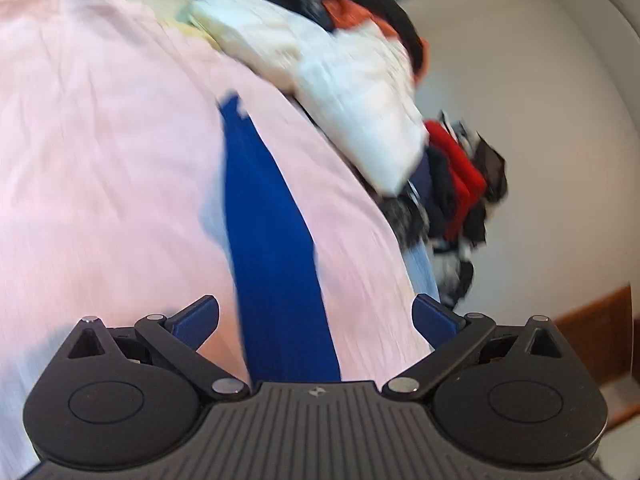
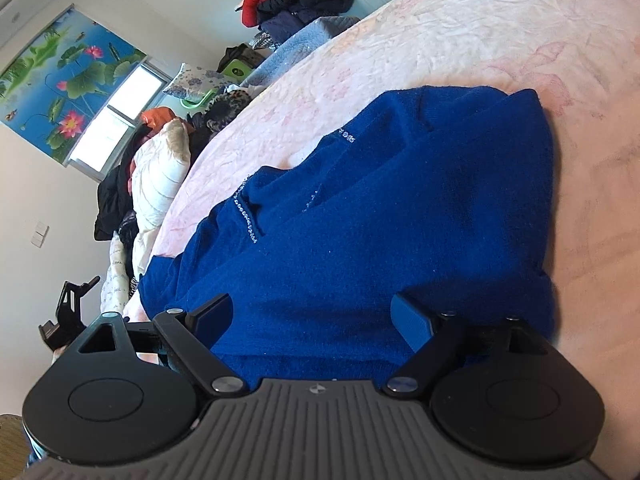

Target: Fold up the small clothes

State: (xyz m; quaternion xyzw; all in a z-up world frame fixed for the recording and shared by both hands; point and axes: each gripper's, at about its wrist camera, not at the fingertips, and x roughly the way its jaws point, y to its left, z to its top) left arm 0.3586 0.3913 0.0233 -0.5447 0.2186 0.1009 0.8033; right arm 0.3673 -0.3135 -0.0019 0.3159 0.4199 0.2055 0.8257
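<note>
Blue sweater [image 2: 384, 216]: lying partly folded on the pink bedspread [image 2: 460, 32].
Left hand-held gripper [image 1: 316, 320] spread wide, empty above it; right hand-held gripper [image 2: 312, 320] spread over its near edge, not pinching.

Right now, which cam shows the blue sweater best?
Right wrist: the blue sweater fills the frame, sharp, folds and sparkly trim visible, on the pink bedspread. Left wrist shows only a blurred blue strip.

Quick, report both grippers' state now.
Left gripper: open, holding nothing, above the blue sweater.
Right gripper: open over the blue sweater, not gripping it.
</note>
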